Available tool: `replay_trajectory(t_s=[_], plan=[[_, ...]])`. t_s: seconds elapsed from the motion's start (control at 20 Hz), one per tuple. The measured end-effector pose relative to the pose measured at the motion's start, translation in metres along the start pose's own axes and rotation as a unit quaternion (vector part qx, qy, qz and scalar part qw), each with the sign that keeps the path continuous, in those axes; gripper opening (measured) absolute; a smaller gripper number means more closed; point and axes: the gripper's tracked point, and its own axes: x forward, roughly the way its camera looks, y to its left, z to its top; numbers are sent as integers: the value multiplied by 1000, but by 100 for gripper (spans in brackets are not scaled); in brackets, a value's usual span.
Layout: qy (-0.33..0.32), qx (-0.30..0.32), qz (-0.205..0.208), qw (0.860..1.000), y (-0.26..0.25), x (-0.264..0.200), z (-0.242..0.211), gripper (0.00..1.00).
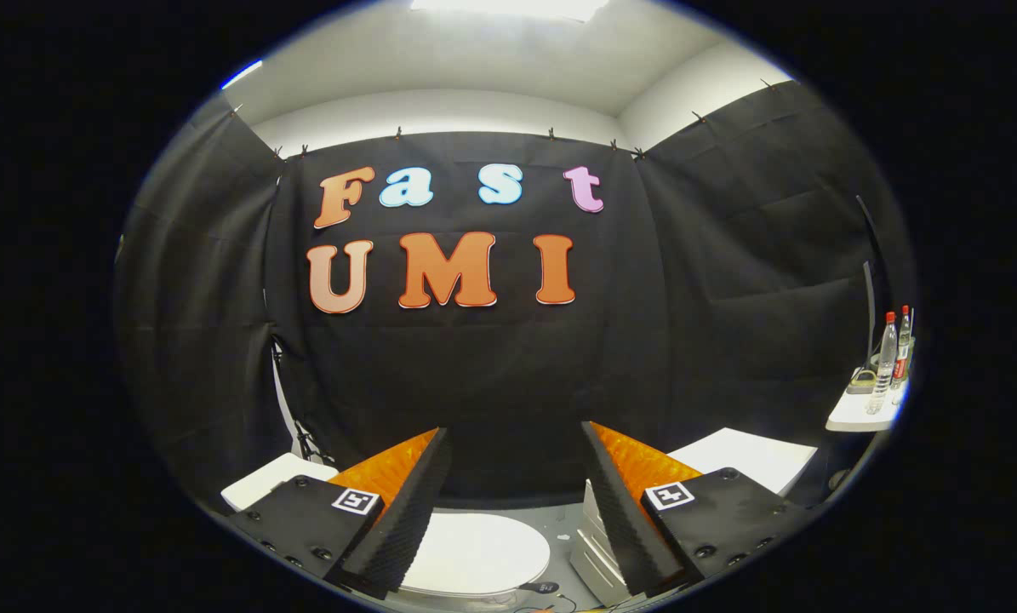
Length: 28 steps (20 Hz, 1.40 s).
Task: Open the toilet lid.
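Your gripper [515,477] has its fingers spread wide, holding nothing and touching nothing. The white oval toilet lid [474,553] lies flat and closed below them at about six o'clock, showing in the gap between the fingers. Two clear plastic bottles [893,358] stand on a small white shelf [848,417] at three o'clock, well apart.

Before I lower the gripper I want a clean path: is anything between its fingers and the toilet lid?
Nothing. In the gripper view the open gripper has only bare air between its fingers, above the closed toilet lid.
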Motion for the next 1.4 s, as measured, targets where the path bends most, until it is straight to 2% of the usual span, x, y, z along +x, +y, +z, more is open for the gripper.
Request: replay_trajectory(t_s=[0.35, 0.8, 1.1, 1.4], plan=[[4, 11, -15, 1000, -14, 13, -38, 98], [68, 29, -41, 996, -29, 27, -166, 98], [111, 100, -86, 985, -43, 27, -248, 98], [178, 137, -117, 967, -60, 14, -339, 98]])
